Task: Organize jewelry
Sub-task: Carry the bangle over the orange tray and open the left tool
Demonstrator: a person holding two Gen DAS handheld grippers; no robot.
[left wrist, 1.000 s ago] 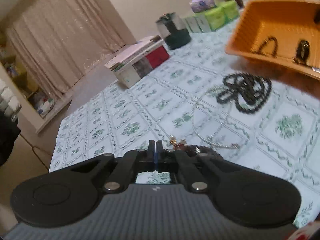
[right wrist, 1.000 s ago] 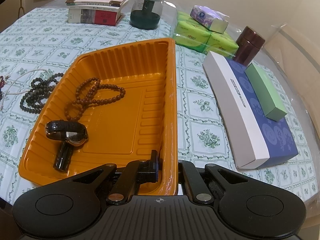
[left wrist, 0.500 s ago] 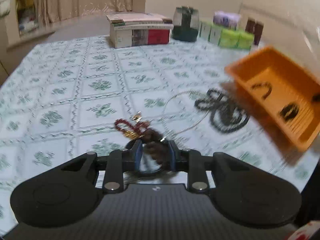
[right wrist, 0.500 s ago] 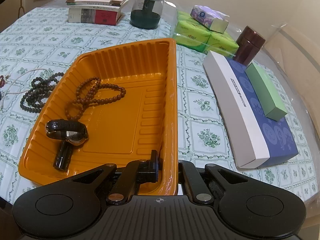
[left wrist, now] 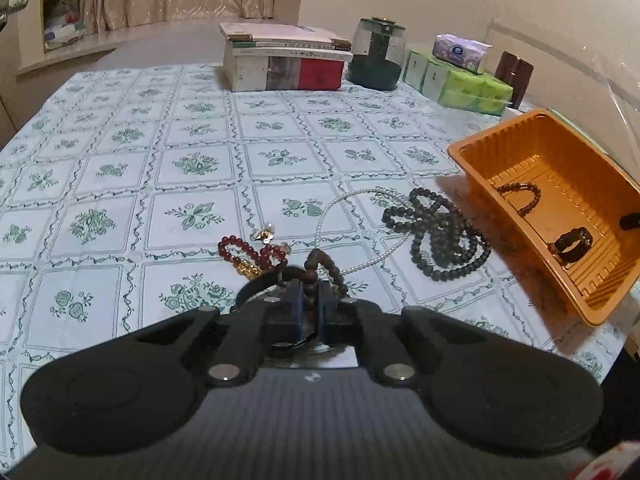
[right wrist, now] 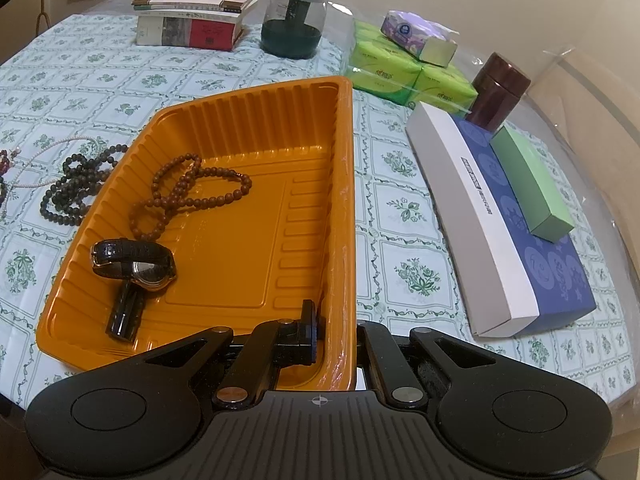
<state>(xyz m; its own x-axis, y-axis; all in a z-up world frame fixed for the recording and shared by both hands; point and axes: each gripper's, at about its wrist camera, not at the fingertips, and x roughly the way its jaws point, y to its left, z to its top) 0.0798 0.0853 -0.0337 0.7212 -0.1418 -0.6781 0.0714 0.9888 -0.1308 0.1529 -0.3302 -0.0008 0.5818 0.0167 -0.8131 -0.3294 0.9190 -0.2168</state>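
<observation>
My left gripper (left wrist: 309, 309) is shut on a brown bead bracelet (left wrist: 325, 266) low over the table, with a black watch strap (left wrist: 256, 286) just under the fingers. A red bead bracelet (left wrist: 250, 254), a thin pearl necklace (left wrist: 352, 208) and a dark bead necklace (left wrist: 438, 238) lie ahead of it. My right gripper (right wrist: 338, 330) is shut on the near right rim of the orange tray (right wrist: 342, 184), which holds a brown bead necklace (right wrist: 188, 196) and a black watch (right wrist: 134, 266). The tray also shows in the left wrist view (left wrist: 516, 128), tilted.
A stack of books (left wrist: 286, 58), a dark glass jar (left wrist: 376, 54), green tissue packs (left wrist: 460, 80) and a brown canister (right wrist: 500, 88) stand at the back. A long white and blue box (right wrist: 500, 220) with a green box (right wrist: 532, 184) on it lies right of the tray.
My left gripper swung round over the table, opened around the brown bead bracelet and closed on it. My right gripper has kept its hold on the tray rim.
</observation>
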